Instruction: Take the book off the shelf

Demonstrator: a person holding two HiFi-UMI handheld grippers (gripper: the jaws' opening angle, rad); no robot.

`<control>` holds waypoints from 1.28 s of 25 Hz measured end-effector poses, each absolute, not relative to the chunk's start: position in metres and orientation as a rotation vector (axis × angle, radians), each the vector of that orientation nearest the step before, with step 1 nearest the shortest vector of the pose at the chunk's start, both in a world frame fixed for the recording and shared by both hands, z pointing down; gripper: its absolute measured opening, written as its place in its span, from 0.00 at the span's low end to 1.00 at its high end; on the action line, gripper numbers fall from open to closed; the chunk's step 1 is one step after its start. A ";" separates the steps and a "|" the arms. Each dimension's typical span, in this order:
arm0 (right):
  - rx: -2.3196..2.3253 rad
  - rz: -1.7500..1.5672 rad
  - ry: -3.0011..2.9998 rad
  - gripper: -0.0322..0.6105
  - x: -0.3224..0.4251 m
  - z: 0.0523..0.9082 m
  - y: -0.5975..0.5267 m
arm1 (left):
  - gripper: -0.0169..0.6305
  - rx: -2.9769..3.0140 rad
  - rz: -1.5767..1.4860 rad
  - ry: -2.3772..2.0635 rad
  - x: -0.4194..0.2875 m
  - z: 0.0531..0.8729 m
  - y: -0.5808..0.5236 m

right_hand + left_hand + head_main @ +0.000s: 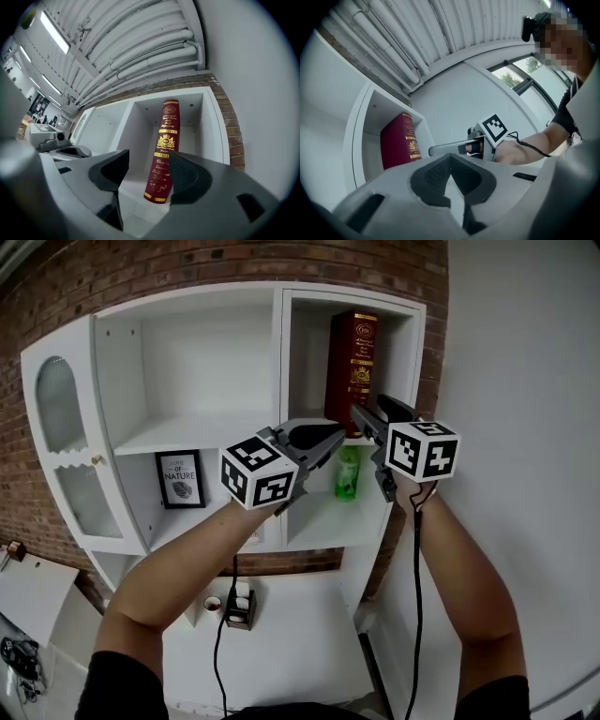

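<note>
Standing book (352, 371), green bottle (348, 474) below

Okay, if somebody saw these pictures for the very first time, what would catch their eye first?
A dark red book with gold lettering leans in the top right compartment of the white shelf unit on a brick wall. Both grippers are raised before it: the right gripper with jaws open, aimed at the spine, and the left gripper beside it with jaws shut. A green bottle stands one shelf down.

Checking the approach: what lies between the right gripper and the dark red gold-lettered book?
Nothing: the right gripper view shows bare space from the open right gripper to the dark red gold-lettered book.
</note>
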State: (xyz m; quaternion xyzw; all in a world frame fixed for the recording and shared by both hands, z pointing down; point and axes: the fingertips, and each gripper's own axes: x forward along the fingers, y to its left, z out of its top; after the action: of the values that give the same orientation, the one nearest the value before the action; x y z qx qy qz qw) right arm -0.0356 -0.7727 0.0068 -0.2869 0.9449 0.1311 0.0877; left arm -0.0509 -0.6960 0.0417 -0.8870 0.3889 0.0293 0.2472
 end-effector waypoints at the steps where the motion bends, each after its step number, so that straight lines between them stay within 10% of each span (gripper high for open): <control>1: -0.875 0.381 2.820 0.45 -0.038 0.004 -0.781 | 0.04 -2.403 0.068 1.070 -0.055 0.037 -0.701; 32: -0.914 0.097 2.859 0.43 -0.036 -0.009 -0.814 | 0.04 -2.386 0.052 1.105 -0.065 0.016 -0.677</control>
State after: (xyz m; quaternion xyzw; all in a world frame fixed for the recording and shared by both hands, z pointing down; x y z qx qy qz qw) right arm -0.0356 -0.8138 -0.0093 -0.3036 0.9498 0.0321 0.0692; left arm -0.0646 -0.6773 0.0163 -0.8776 0.4065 0.0191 0.2533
